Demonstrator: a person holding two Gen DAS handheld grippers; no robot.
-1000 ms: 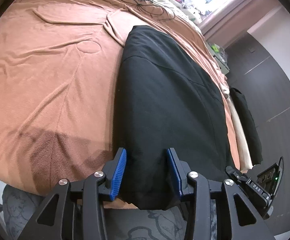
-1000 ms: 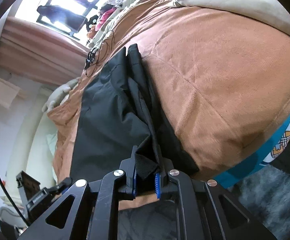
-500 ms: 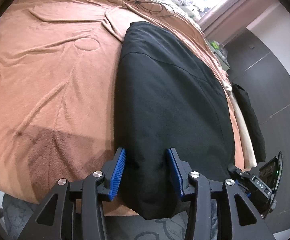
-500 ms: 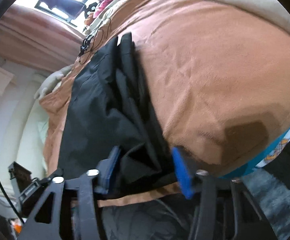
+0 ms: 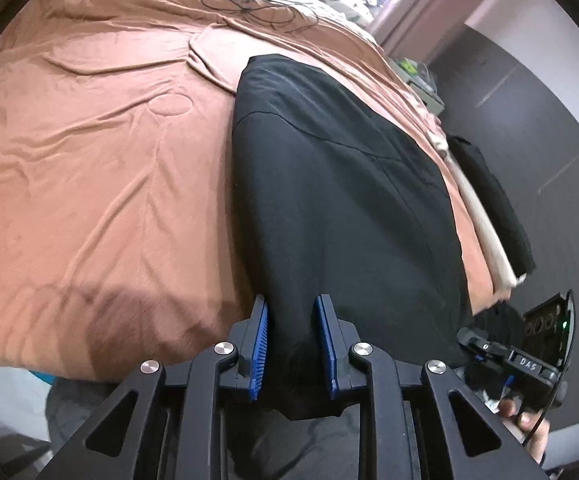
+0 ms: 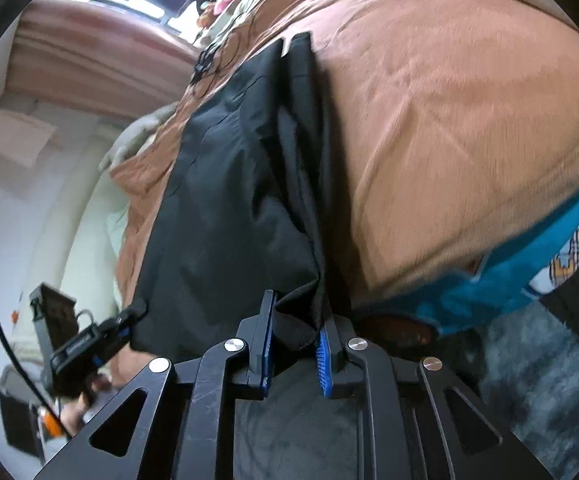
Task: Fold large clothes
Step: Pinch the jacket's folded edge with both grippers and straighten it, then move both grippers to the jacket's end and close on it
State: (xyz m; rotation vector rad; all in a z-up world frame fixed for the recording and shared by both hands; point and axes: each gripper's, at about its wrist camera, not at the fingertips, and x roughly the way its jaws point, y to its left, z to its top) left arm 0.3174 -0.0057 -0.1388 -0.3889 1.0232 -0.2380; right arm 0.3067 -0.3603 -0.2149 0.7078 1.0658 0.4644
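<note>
Black garment [image 5: 337, 184] lies lengthwise on bed [image 5: 101, 152], hem hanging over the near edge. Left gripper [image 5: 292, 344] and right gripper [image 6: 296, 346] each have fingers part-spread around hem, closure unclear. Soft, limp, light; take hem corners.

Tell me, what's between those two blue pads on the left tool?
The near end of the long black fabric garment sits between the left hand-held gripper's pads, in the left wrist view.

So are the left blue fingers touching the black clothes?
Cannot tell. In the left wrist view the black garment hangs between the left gripper fingers, but contact with the blue pads isn't plain.
</note>
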